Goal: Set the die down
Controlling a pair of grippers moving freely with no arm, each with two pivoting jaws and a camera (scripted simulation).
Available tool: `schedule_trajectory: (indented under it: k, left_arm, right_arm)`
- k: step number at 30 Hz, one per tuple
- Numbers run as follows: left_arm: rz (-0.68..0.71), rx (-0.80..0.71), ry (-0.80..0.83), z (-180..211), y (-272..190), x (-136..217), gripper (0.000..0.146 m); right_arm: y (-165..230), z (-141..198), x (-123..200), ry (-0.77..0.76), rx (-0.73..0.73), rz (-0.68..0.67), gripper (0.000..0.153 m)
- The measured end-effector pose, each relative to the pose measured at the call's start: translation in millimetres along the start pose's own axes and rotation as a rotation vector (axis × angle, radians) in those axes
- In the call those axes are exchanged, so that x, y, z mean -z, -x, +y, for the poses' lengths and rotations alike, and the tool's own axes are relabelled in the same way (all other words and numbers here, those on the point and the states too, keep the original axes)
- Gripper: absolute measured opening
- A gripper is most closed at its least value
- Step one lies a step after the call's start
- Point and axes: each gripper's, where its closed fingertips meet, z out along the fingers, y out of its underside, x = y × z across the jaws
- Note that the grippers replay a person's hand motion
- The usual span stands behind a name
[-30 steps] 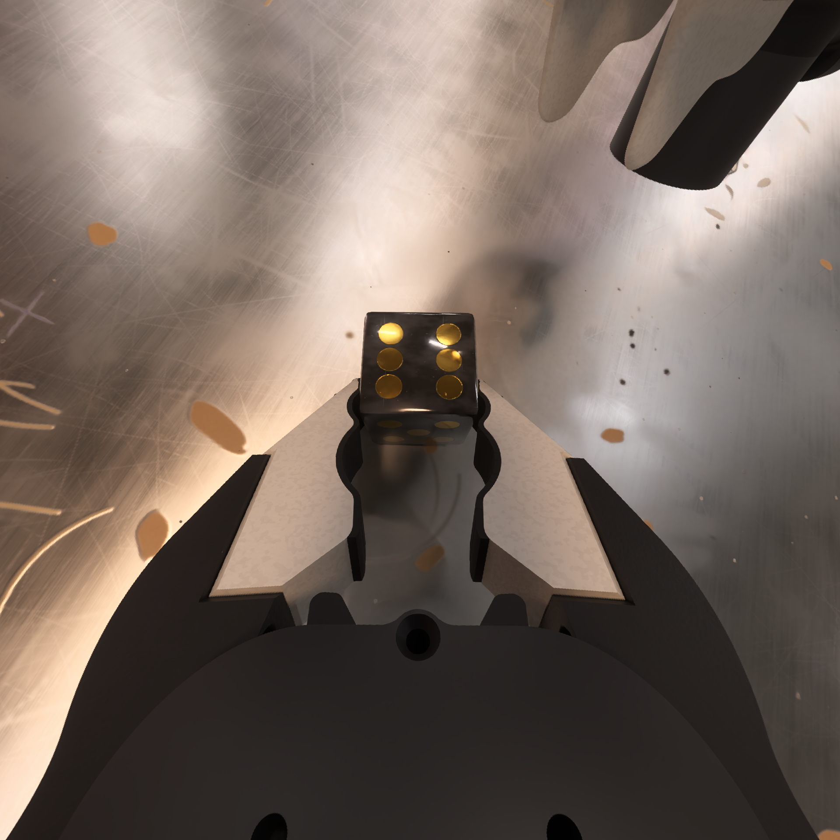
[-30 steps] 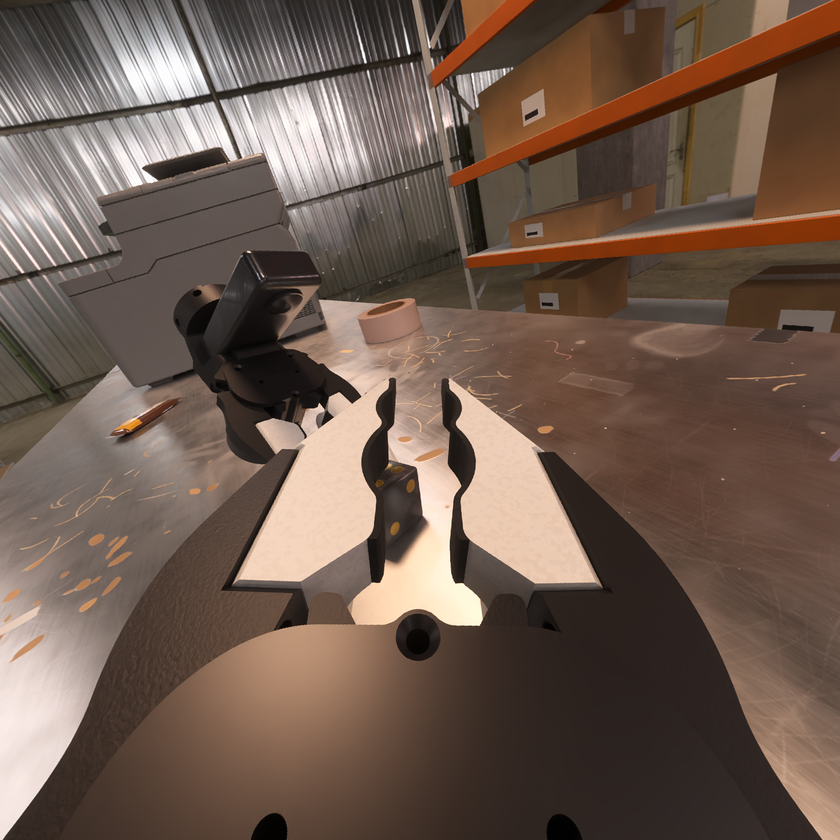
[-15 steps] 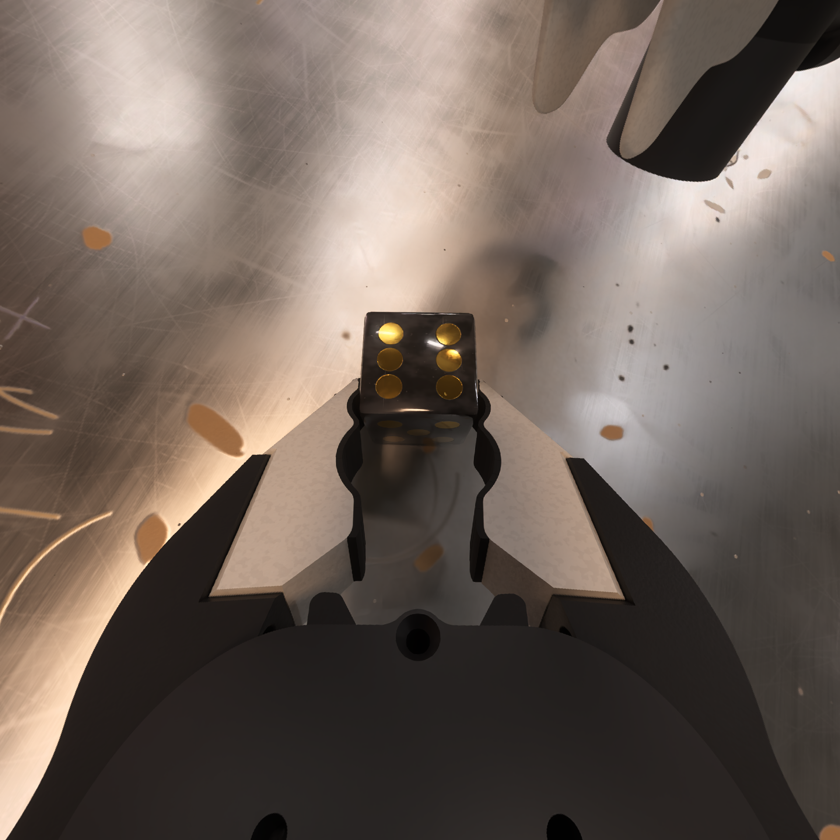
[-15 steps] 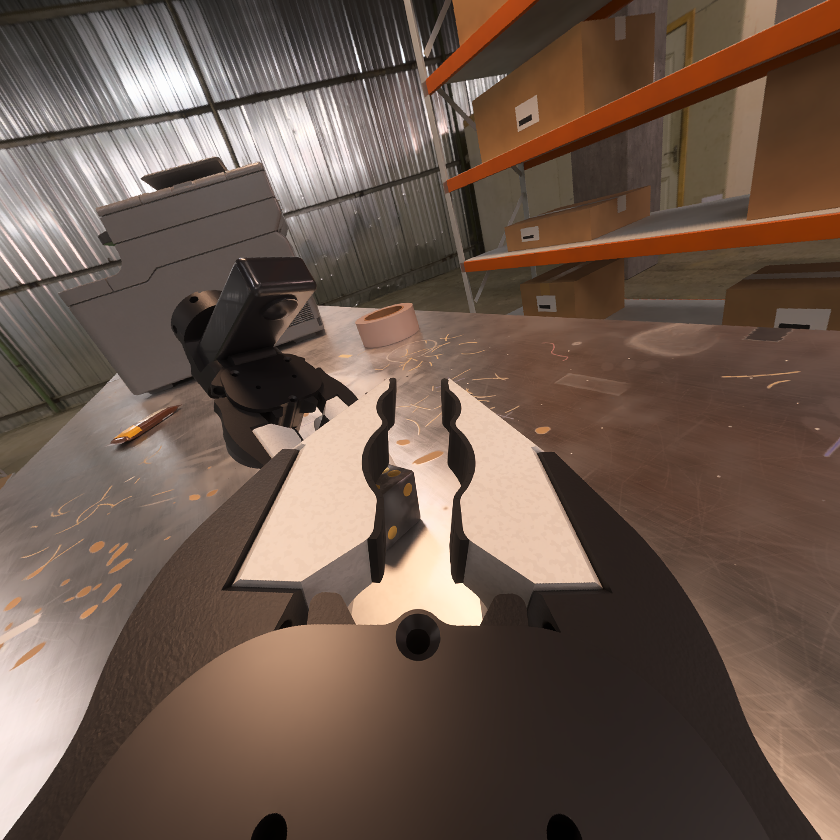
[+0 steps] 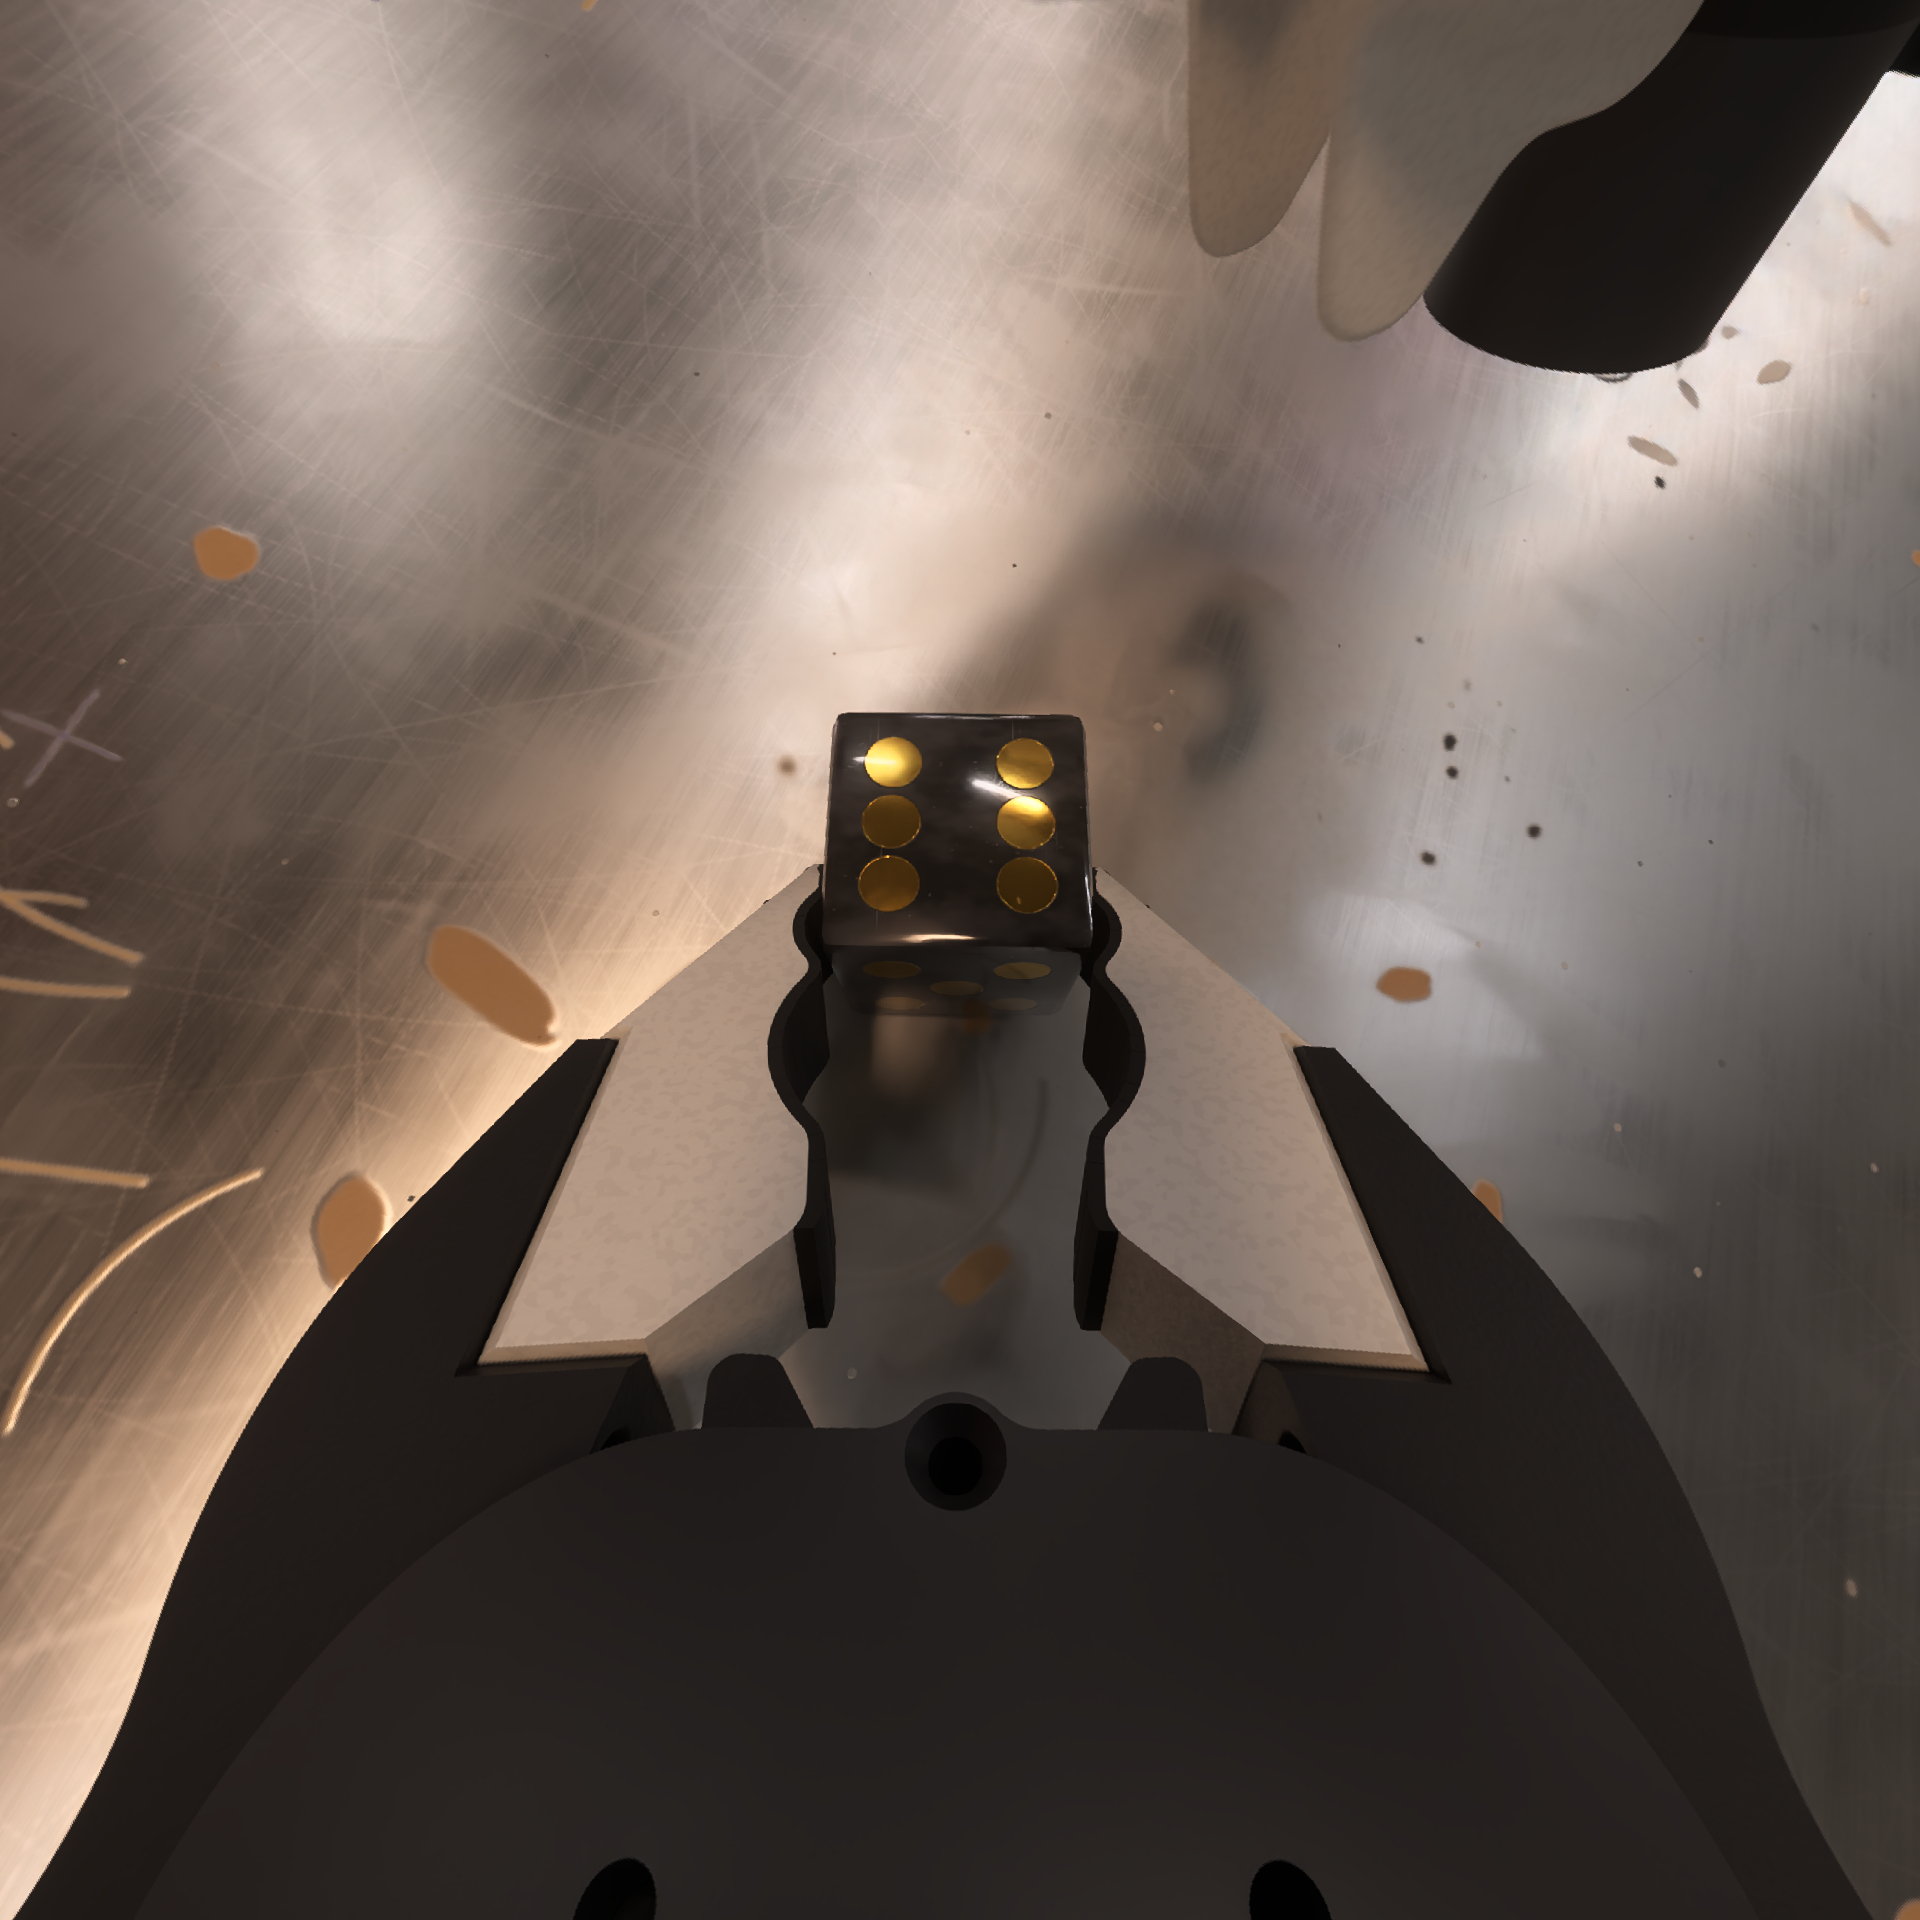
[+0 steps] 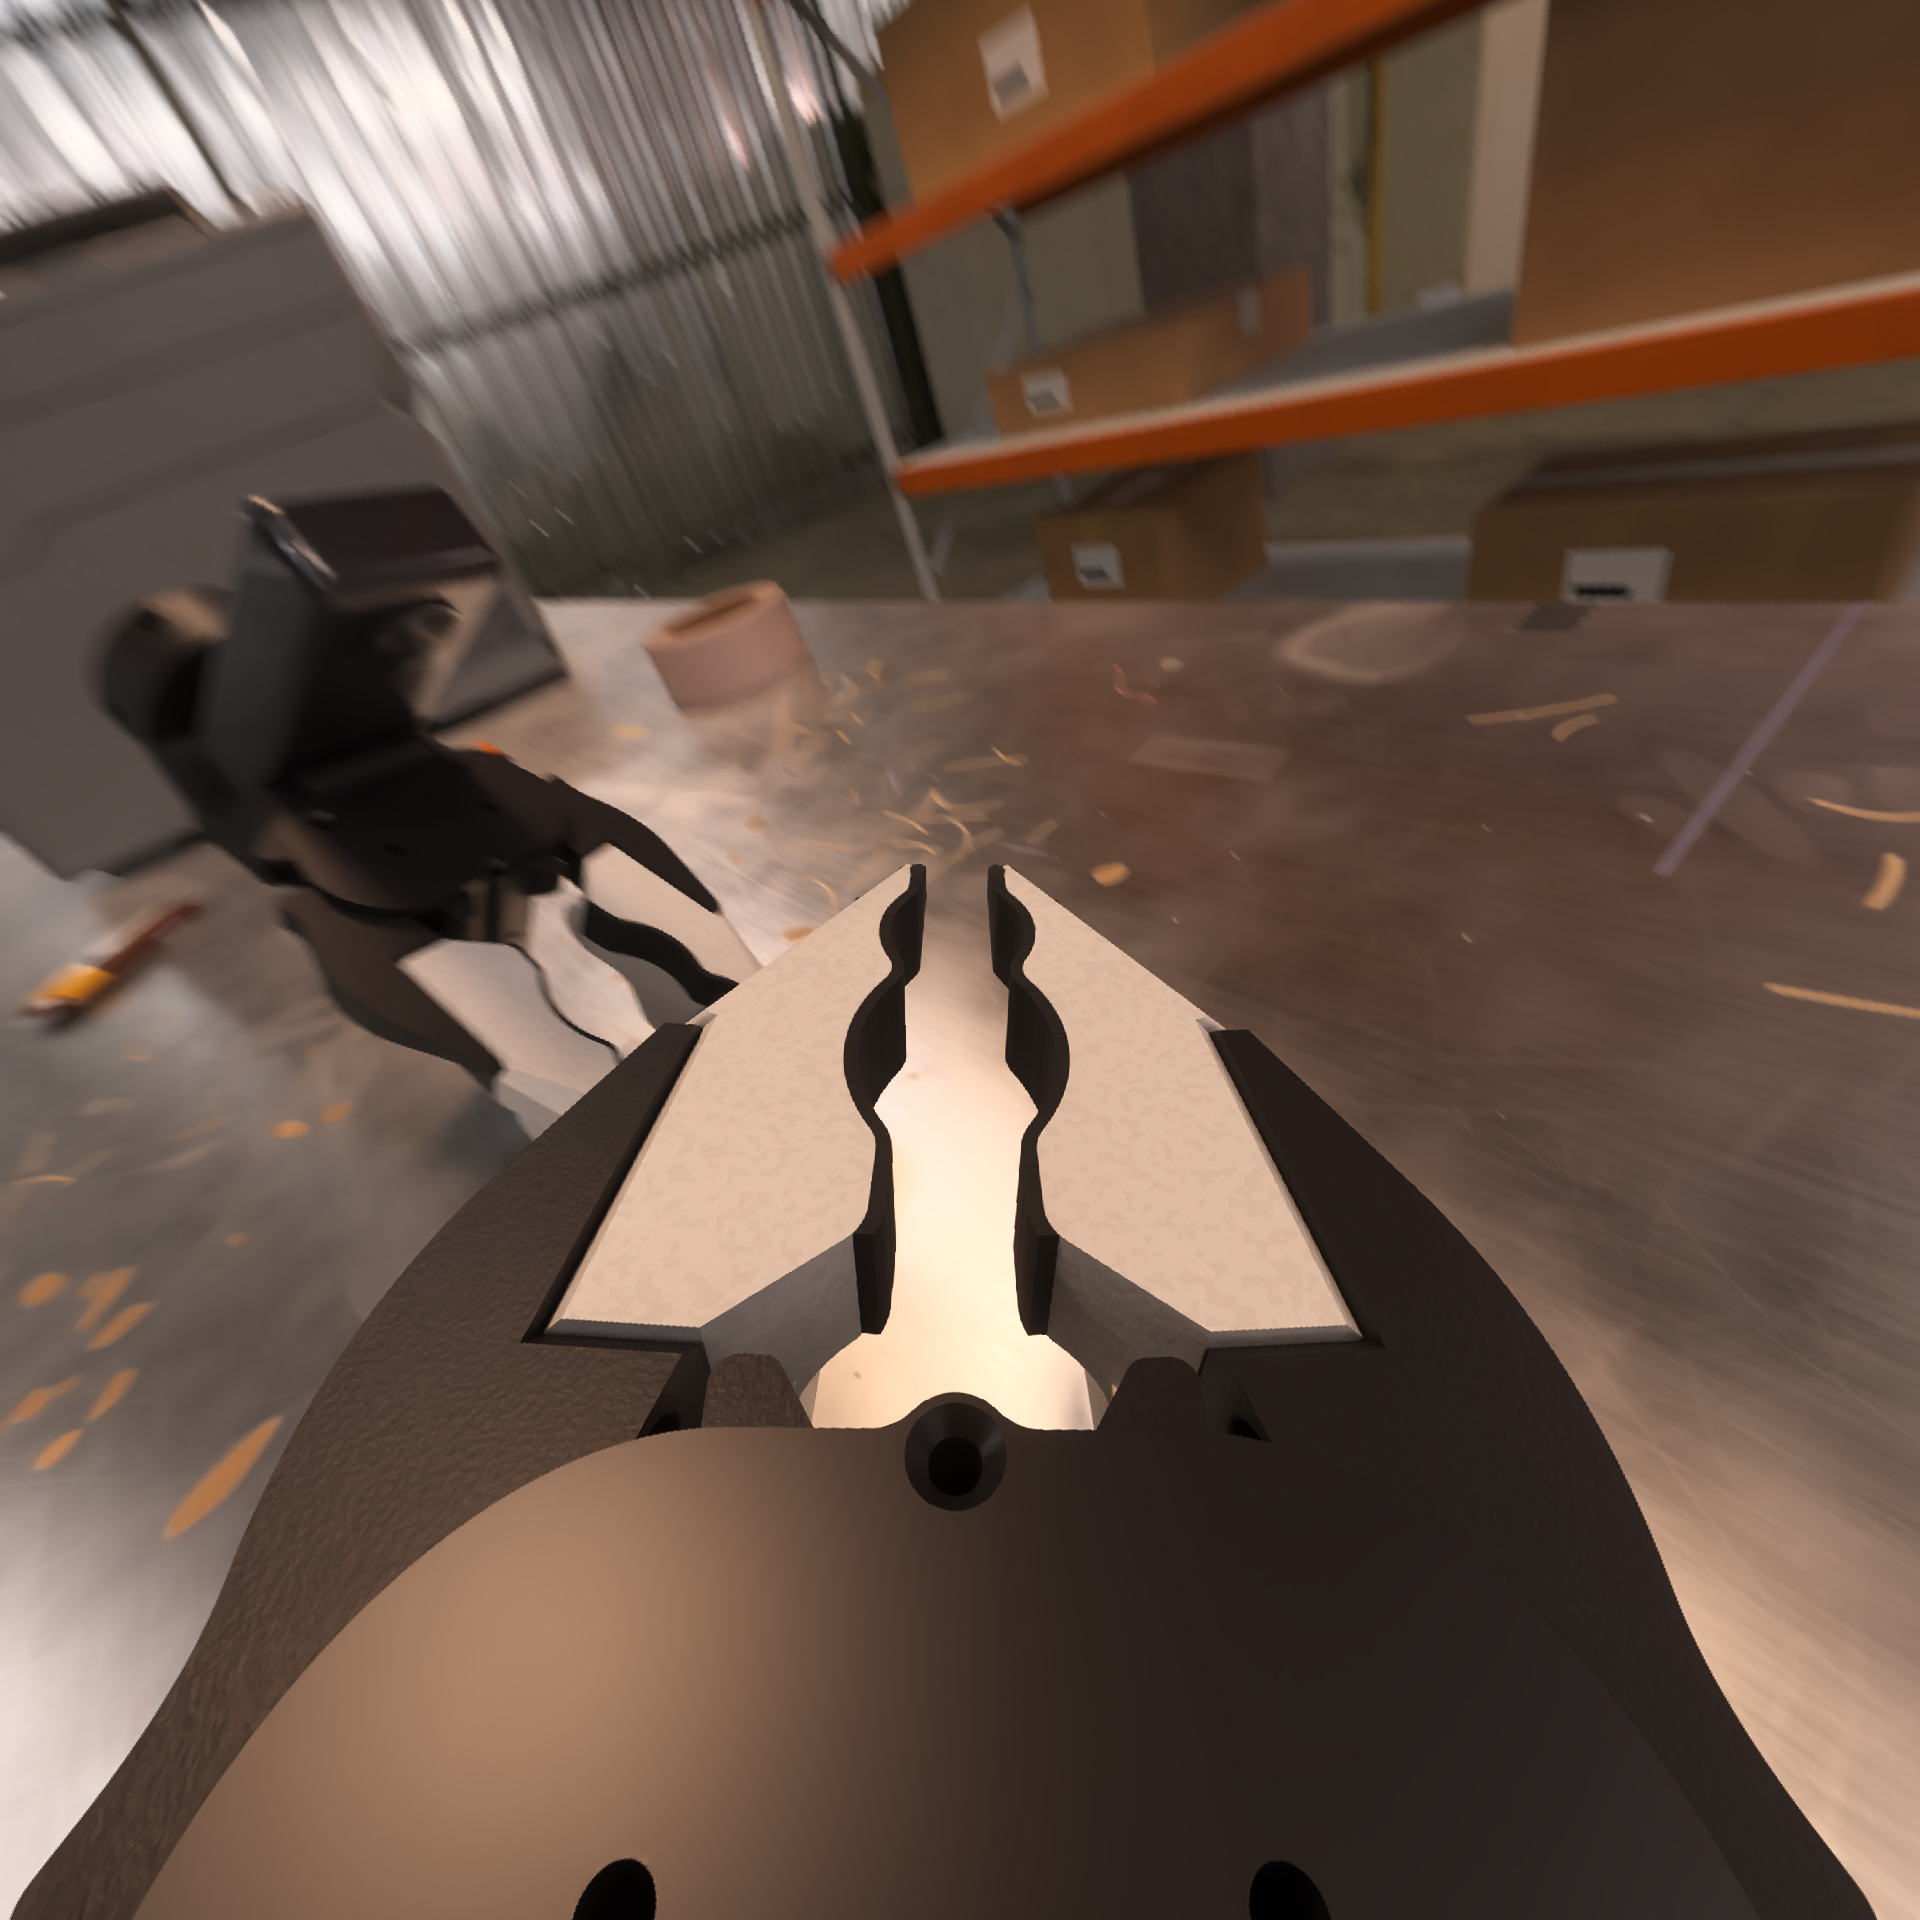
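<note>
A black die (image 5: 956, 831) with gold pips sits between the fingertips of my left gripper (image 5: 956, 899), six pips up, just over the scratched metal table (image 5: 520, 416). The jaws are closed on its sides. I cannot tell whether it touches the table. My right gripper (image 6: 954, 883) has its fingers a narrow gap apart with nothing between them. It also shows in the left wrist view (image 5: 1299, 208), at the top right, beyond the die. The right wrist view is blurred. It shows the left gripper (image 6: 665, 956) at the left; the die is hidden there.
On the table's far side are a roll of tape (image 6: 727, 655), a grey printer (image 6: 208, 416) and a pencil (image 6: 104, 956). Orange shelving (image 6: 1351, 395) with cardboard boxes stands behind the table. Orange paint spots (image 5: 488, 987) mark the metal.
My right gripper has moved quickly, its view swinging and blurring; the die no longer shows between its fingers. The left gripper still holds the die in the same place.
</note>
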Motion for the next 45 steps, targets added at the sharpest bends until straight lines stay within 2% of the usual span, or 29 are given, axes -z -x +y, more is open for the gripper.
schedule_trajectory:
  k: [2,7,12,20,29,40,45]
  left_arm:
    - [0.004,0.002,-0.001,0.0,0.0,0.1,0.047]
    - [0.025,0.01,-0.004,0.0,-0.8,0.2,0.047]
    - [0.039,-0.003,-0.002,0.5,-3.6,-0.5,0.047]
    - [0.046,-0.027,0.002,1.2,-6.6,-1.0,0.047]
    - [0.073,-0.027,-0.024,-1.4,-9.0,1.3,0.047]
    - [0.083,-0.022,-0.032,-2.3,-9.7,2.2,0.047]
    - [0.084,-0.019,-0.019,-1.0,-9.7,0.9,0.047]
  right_arm:
    - [-6.9,9.9,-5.1,0.082,0.038,0.076,0.016]
    - [-20.7,26.7,-18.8,0.222,0.089,0.167,0.017]
    - [-30.6,40.8,-29.3,0.334,0.046,0.178,0.024]
    - [-36.6,59.5,-41.8,0.472,0.084,0.201,0.029]
    - [-37.1,63.4,-42.8,0.497,0.094,0.211,0.021]
    - [-38.7,63.7,-42.8,0.5,0.089,0.224,0.0]
    - [-38.9,63.5,-42.9,0.499,0.086,0.224,0.0]
